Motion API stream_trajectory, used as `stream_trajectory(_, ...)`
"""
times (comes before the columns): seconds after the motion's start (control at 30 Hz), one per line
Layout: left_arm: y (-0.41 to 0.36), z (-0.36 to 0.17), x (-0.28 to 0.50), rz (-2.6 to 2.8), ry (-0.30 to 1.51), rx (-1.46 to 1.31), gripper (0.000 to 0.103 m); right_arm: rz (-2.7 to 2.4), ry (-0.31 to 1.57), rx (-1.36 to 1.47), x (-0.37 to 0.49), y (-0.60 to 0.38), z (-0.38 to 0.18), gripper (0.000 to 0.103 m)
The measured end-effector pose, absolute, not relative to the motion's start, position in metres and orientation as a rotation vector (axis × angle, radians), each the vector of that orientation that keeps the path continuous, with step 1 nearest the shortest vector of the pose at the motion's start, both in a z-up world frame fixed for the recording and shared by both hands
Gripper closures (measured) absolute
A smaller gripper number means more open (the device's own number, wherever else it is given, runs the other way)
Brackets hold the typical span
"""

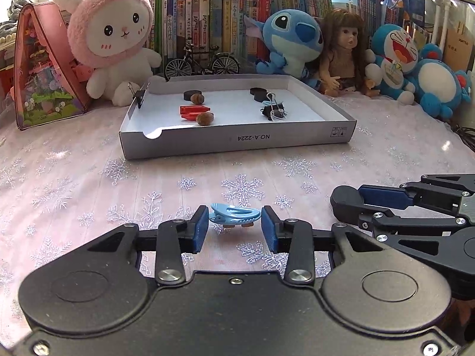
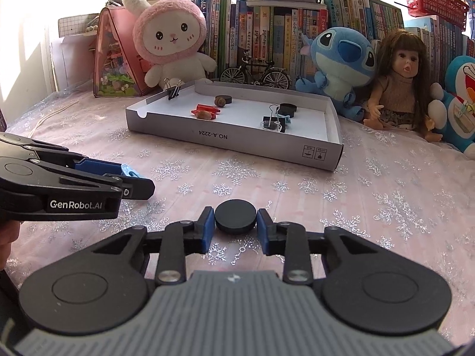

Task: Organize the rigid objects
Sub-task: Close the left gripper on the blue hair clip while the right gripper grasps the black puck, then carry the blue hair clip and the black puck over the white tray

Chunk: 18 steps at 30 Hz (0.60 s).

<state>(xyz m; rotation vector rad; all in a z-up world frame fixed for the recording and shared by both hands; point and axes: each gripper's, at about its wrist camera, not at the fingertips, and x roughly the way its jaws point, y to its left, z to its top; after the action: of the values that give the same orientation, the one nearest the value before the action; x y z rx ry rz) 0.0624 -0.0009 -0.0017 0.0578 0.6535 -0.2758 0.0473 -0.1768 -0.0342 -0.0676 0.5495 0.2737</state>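
Note:
A light blue hair clip (image 1: 234,215) lies on the snowflake tablecloth between the blue pads of my left gripper (image 1: 234,226), and both pads touch its ends. From the right wrist view the clip (image 2: 129,169) shows inside the left gripper (image 2: 138,178). My right gripper (image 2: 235,227) is shut on a black round disc (image 2: 235,215) that rests on the cloth; its side appears in the left wrist view (image 1: 346,203). Behind stands a shallow white box tray (image 1: 237,141) holding two black discs, two brown nuts, red pieces and binder clips.
Plush toys, a doll (image 1: 344,50), a model bicycle (image 1: 202,60) and a row of books line the back. A pink triangular toy house (image 1: 44,71) stands at the left. A binder clip (image 1: 139,95) grips the tray's left wall. Open cloth lies between grippers and tray.

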Motion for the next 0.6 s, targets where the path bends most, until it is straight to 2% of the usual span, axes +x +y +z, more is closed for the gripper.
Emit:
stream_trajectory(0.33,0.003,0.043,0.107,-0.268,0.610,-0.005,0.066,0.237,0.546,-0.018,0.086,-0.188,0.009,0.067)
stream_trajectory(0.6,0.000,0.058,0.168,-0.264,0.670,-0.070,0.066,0.231,0.673,-0.007,0.148,-0.187,0.031,0.067)
